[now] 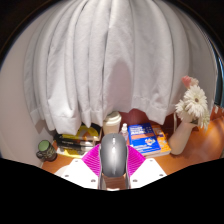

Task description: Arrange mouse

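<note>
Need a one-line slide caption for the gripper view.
Gripper holds grey mouse between its pink pads, facing a curtained desk.

Home room, white curtains (100,60), wooden desk (205,130), vase of flowers (190,108), books (148,138)

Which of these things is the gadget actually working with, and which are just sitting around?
Part of the job:
- grey mouse, between the pads
- gripper, shut on it

Just lying about:
- white flowers in vase
- blue book
- jar
- curtain
</note>
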{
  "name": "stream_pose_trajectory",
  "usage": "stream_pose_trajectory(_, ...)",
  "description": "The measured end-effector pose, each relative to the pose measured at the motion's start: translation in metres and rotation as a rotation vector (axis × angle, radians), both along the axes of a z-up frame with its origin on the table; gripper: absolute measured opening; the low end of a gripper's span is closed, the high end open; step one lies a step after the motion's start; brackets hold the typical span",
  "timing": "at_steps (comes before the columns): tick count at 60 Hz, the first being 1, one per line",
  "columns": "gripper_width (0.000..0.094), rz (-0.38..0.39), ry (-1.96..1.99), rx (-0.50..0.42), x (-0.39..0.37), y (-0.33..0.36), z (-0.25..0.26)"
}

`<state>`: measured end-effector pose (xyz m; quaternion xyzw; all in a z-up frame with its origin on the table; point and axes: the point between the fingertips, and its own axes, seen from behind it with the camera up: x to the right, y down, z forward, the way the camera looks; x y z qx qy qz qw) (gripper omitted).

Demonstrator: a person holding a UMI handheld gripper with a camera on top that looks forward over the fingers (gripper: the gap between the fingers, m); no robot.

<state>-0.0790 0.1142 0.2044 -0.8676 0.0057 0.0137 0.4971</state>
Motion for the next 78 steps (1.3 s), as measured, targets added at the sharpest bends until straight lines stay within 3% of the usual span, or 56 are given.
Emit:
stream_pose_trajectory(14, 0.0311, 0.112, -0.047, -0.203, -0.123, -0.019, -0.132)
stream_pose_trajectory(18, 0.0308, 0.123, -0.061, -0.257, -0.140, -0.027, -0.165)
stream_pose_trajectory(20, 0.0262, 0.130, -0.069, -0.277, -0.146, -0.031, -0.179)
stream_pose_trajectory(21, 0.0308, 0.133, -0.072, -0.285, -0.149, -0.033, -0.186)
stream_pose_trajectory(26, 0.0307, 0.126, -0.077, -0.336, -0.156, -0.043, -0.214)
stream_pose_trajectory(38, 0.0361, 0.104, -0.056, -0.336, -0.157, -0.044, -0.218)
stream_pose_trajectory(43, 0.0436, 0.107, -0.048, -0.345, -0.157, -0.044, -0.219)
stream_pose_trajectory(45, 0.0483, 0.102, -0.039, -0.362, -0.156, -0.046, -0.218)
stream_pose_trajectory(50, 0.0815, 0.082, -0.031, -0.369, -0.148, -0.050, -0.203)
stream_pose_trajectory(52, 0.0867, 0.082, -0.024, -0.347, -0.145, -0.051, -0.190)
stream_pose_trajectory(78, 0.0848, 0.036, 0.000, -0.127, -0.026, -0.160, 0.006)
